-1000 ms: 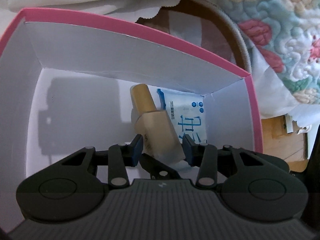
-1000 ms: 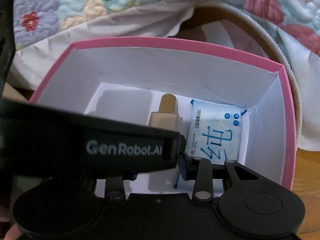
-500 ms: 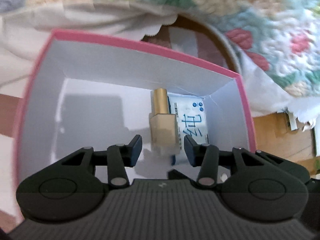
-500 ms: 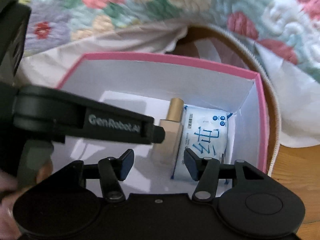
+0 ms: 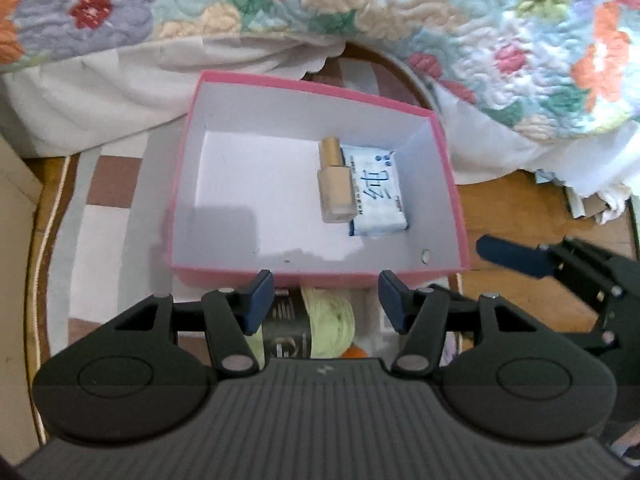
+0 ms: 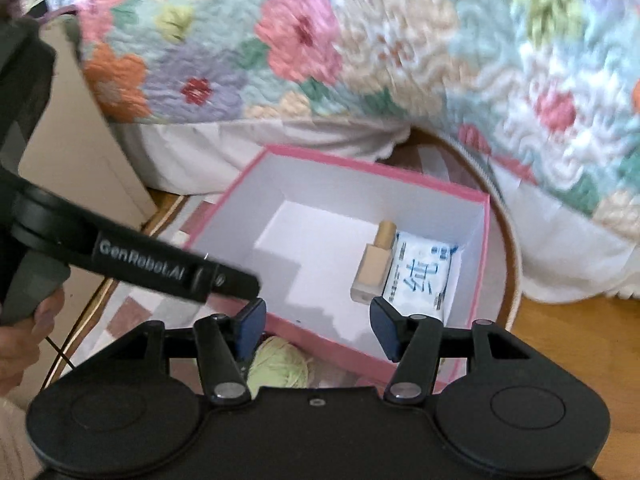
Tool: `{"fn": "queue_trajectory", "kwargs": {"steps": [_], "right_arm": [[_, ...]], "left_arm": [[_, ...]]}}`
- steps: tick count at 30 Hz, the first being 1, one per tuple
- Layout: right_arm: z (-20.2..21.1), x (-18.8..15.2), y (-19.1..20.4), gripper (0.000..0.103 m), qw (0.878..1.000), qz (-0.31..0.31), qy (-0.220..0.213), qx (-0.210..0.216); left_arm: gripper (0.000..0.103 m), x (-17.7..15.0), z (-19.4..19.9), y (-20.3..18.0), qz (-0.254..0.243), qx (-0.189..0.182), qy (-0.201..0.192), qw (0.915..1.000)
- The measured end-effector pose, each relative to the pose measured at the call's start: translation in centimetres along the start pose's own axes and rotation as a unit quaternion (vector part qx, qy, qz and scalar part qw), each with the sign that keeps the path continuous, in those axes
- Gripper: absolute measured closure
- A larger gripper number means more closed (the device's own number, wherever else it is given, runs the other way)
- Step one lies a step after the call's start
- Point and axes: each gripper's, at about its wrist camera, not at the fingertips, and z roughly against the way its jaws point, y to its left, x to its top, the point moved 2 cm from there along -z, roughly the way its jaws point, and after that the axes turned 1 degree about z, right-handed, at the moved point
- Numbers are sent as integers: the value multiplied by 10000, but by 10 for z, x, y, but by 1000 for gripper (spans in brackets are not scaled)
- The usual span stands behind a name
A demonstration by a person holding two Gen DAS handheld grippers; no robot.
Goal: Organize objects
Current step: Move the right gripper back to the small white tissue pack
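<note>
The left tool (image 5: 326, 300) is hovering just in front of the pink box (image 5: 316, 276), its jaws spread wide and gripping nothing. The right tool (image 6: 316, 326) is hanging over the box's near edge, jaws equally wide apart and also empty; in the left view it is showing at the right, beside the box.

Inside the pink box, a beige bottle with a gold cap (image 5: 336, 182) is lying flat on the white floor, cap pointing toward the far wall. A white-and-blue tissue pack (image 5: 376, 200) is lying right against the bottle's right side, tucked into the far right corner of the box. The rest of the box floor is showing bare white.

Below the near wall of the box, a ball of pale green yarn (image 5: 328, 326) is peeking out between the left tool's fingers, with a dark label wrapped around it. The box is sitting on a checked rug (image 5: 104, 232) over a wooden floor (image 5: 516, 216). A floral quilt (image 5: 480, 28) is draping down behind it all.
</note>
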Motion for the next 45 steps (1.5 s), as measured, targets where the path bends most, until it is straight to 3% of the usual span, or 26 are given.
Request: {"fn": "queue_trajectory", "kwargs": {"steps": [6,12,16,21,28,33,37,41,45], "right_arm": [[56,-4,25,37,9982,552,-165,-169],[95,-20,40,31,9981,539,-55,-298],[115,-39,53,16,9988,486,56,-56],[128,-66,64,13,9981,542,280,101],[127,-106,58,13,9978,246,461,419],[115,-136,43,13,9994,-290,88,167],[98,-162,27,13,9968,-755,42,252],[79,-184,25,13,9974,-672,179,206],[57,-206,34,13,9969,-607,288,416]], "left_arm": [[44,-35,42,-7,-270,255,-266,9990],[43,-69,72,-19,-588,438,-213,9971],[40,-91,91,-25,-639,388,-175,9970],[40,-116,100,-32,-748,332,-68,9966],[37,-145,81,-33,-856,293,171,9957],[36,-155,62,-34,-954,208,134,9951],[30,-160,46,-32,-1010,166,71,9947],[27,-165,20,-21,-934,413,90,9947],[25,-173,-2,-10,-858,363,137,9956]]}}
